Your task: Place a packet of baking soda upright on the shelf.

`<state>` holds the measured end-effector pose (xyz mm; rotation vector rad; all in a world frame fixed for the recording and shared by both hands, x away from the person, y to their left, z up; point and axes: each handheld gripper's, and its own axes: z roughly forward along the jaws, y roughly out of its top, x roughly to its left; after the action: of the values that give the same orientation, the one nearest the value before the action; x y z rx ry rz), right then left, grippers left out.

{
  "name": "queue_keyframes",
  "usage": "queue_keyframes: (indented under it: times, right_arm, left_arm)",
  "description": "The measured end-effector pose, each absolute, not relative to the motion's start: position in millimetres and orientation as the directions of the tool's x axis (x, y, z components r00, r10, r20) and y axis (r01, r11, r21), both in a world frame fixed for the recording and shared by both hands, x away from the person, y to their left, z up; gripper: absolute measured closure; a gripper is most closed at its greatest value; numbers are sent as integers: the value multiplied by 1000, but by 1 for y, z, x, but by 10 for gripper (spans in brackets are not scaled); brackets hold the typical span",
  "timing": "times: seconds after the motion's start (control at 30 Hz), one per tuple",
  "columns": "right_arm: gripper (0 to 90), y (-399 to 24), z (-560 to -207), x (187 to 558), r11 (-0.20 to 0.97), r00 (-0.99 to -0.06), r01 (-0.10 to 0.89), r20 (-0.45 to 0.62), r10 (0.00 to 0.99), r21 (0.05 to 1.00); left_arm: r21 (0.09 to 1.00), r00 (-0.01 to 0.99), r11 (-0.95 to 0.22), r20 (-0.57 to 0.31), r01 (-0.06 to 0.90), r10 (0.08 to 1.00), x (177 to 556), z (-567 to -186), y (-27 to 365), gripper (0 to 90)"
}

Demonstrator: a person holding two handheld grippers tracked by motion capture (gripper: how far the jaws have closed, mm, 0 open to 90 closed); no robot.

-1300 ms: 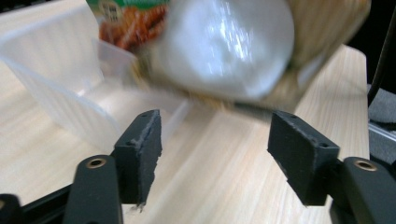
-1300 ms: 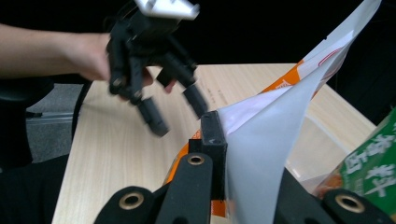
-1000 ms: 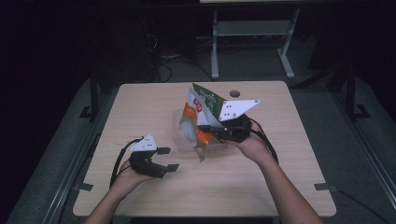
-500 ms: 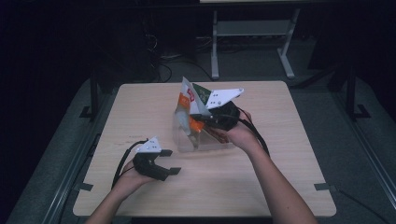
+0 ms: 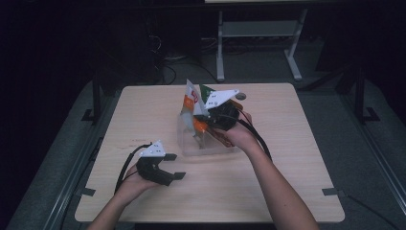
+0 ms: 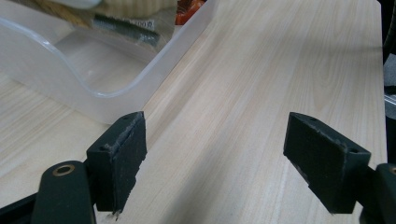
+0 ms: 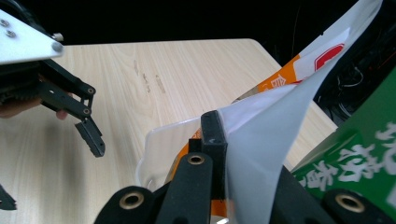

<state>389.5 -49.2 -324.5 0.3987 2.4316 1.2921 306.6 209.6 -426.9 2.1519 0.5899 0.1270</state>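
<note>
Near the middle of the high view, the right gripper pinches the snack bags with its jaws, holding them over the clear plastic container on the table, probably to lower them inside. At lower left, the left gripper waits, jaws spread and empty.
</note>
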Motion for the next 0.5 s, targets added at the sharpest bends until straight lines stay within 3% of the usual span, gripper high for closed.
queue_keyframes:
  times: [0.5]
  right_arm:
    - [900,-39,-340,394,577,-902,107,-165,399,809]
  left_arm:
    - [778,882,-505,-131,374,452,307,-429,207,202]
